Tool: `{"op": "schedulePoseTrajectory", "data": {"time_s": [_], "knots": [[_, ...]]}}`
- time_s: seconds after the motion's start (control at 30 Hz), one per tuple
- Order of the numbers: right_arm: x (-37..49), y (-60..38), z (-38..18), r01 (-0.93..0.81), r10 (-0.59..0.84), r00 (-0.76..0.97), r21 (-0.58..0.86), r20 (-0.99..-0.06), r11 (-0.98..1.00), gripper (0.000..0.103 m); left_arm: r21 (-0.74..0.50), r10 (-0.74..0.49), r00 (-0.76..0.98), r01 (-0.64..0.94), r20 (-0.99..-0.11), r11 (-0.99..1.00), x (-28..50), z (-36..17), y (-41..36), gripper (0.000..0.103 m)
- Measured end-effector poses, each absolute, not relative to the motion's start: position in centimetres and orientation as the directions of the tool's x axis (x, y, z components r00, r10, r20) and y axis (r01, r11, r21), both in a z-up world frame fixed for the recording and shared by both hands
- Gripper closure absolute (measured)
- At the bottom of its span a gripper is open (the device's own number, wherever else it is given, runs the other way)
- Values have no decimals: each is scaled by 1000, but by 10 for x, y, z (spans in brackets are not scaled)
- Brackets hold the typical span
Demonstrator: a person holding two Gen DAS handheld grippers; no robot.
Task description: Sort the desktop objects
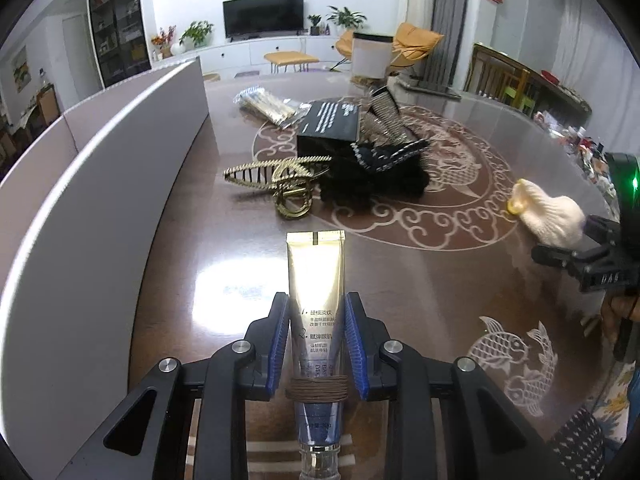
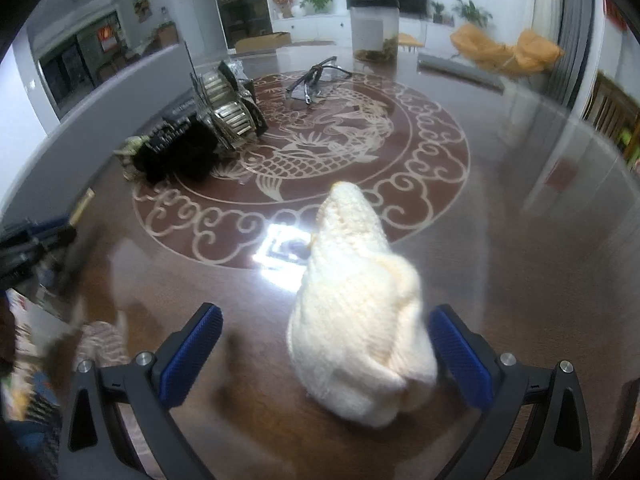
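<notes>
A glossy dark brown table (image 1: 420, 264) carries the things; its top is inlaid with a pale round medallion of scrollwork and a fish, and a pair of pale fish near the front edge. Lying on it, in a cluster at the medallion's left: a gold claw hair clip (image 1: 276, 182), a black fluffy hair piece (image 1: 372, 184), a black box (image 1: 328, 124), a silver comb clip (image 1: 384, 120) and a clear packet (image 1: 268, 106). Farther back lie dark-framed glasses (image 2: 316, 80) and a clear container (image 2: 374, 32). A cream knitted item (image 2: 356, 308) rests on the near side. A long pale panel (image 1: 100, 184) runs along the left side.
</notes>
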State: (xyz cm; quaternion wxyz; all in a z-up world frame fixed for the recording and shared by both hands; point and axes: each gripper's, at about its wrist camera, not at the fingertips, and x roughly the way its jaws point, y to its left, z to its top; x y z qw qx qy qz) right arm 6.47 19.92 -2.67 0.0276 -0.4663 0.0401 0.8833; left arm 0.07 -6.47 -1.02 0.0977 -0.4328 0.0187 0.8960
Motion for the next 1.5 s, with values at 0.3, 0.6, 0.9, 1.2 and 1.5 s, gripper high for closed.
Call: {"op": "schedulePoseTrajectory", "data": {"time_s": [0.3, 0.6, 0.9, 1.2, 1.5], "knots": [[55, 171, -22, -26, 36, -537, -26, -843, -999, 0, -97, 200, -599, -200, -775, -975, 2, -16, -63, 75], [53, 178, -29, -41, 35, -514, -16, -857, -999, 0, -76, 188, -547, -222, -816, -972, 4, -24, -62, 43], [56, 178, -29, -39, 21, -503, -1, -864, -999, 11, 18, 131, -544, -259, -829, -966, 19, -31, -66, 36], [66, 186, -9, -49, -4, -524, 35, -851, -998, 66, -68, 204, -572, -249, -795, -966, 33, -18, -67, 75], [77, 164, 42, 9, -41, -598, 44, -800, -999, 66, -122, 252, -674, -234, -695, -965, 47, 31, -77, 75]]}}
